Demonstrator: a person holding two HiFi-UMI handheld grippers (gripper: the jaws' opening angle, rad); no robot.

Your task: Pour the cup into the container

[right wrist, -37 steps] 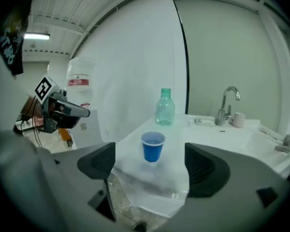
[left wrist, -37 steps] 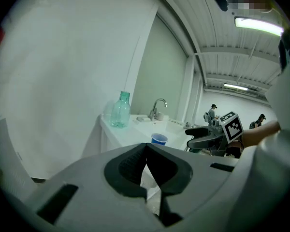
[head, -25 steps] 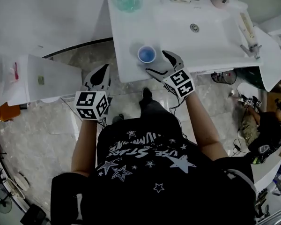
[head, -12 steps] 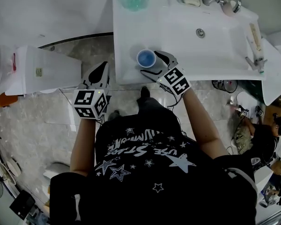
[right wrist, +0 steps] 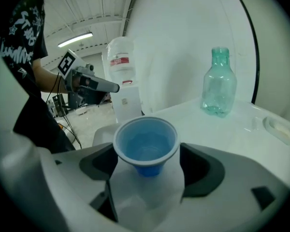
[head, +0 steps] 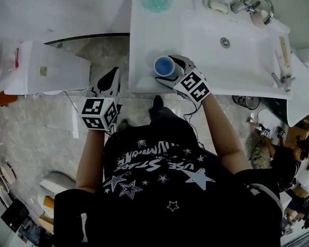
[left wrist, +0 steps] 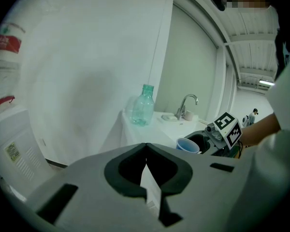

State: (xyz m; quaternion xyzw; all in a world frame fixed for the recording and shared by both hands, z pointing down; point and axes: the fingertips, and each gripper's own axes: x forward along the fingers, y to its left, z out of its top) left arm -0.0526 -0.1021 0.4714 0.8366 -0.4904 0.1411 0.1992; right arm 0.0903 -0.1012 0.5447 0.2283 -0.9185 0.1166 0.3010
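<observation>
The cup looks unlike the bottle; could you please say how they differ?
The cup is opaque blue, short and wide-mouthed; the bottle is clear green, taller and narrow-necked. The cup stands between the right gripper's jaws, which have just been closing; the bottle stands apart. Both are upright on the counter.

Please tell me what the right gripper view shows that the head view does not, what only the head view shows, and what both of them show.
Only the right gripper view: the ceiling lamp, and the blue cup seen from the side between the open jaws of the right hand-held gripper. The jaws have just been closing and seem not yet to press the cup.
Only the head view: the faucet and the sink drain.
Both: the cup, the green bottle, the left hand-held gripper and the white sink counter.
</observation>
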